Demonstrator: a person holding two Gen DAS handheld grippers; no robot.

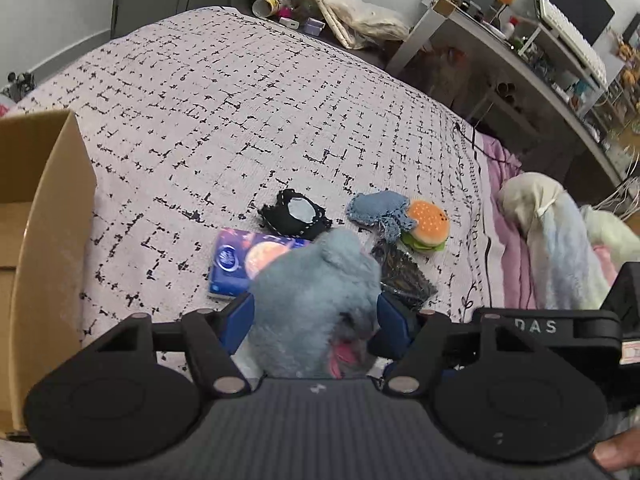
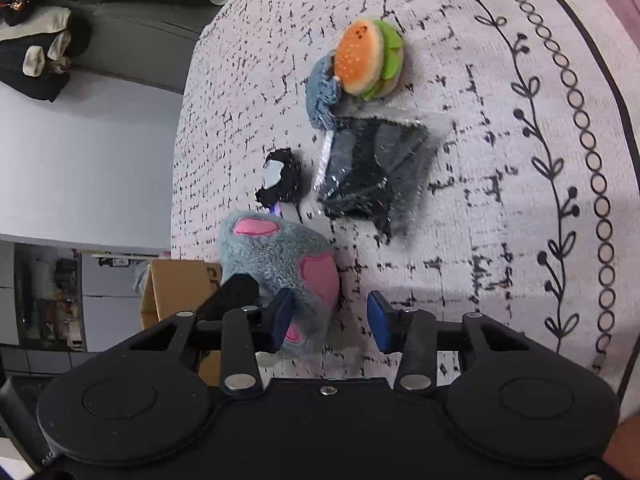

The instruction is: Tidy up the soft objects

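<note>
A grey-blue plush toy (image 1: 316, 292) with pink patches sits between the blue pads of my left gripper (image 1: 316, 320), which is shut on it just above the bedspread. Beyond it lie a blue tissue pack (image 1: 236, 264), a black pouch (image 1: 296, 214), a denim piece (image 1: 376, 210), a burger plush (image 1: 426, 224) and a dark plastic bag (image 1: 404, 280). In the right wrist view my right gripper (image 2: 332, 320) stands open over the bedspread, nothing between its pads. The plush toy (image 2: 280, 256) is just left of it; the burger plush (image 2: 364, 56) and dark bag (image 2: 376, 168) lie ahead.
An open cardboard box (image 1: 52, 216) stands on the bed at the left. The patterned bedspread (image 1: 240, 100) stretches far behind the objects. A pastel rolled blanket (image 1: 552, 240) lies at the right edge, with a cluttered desk (image 1: 500, 40) beyond it.
</note>
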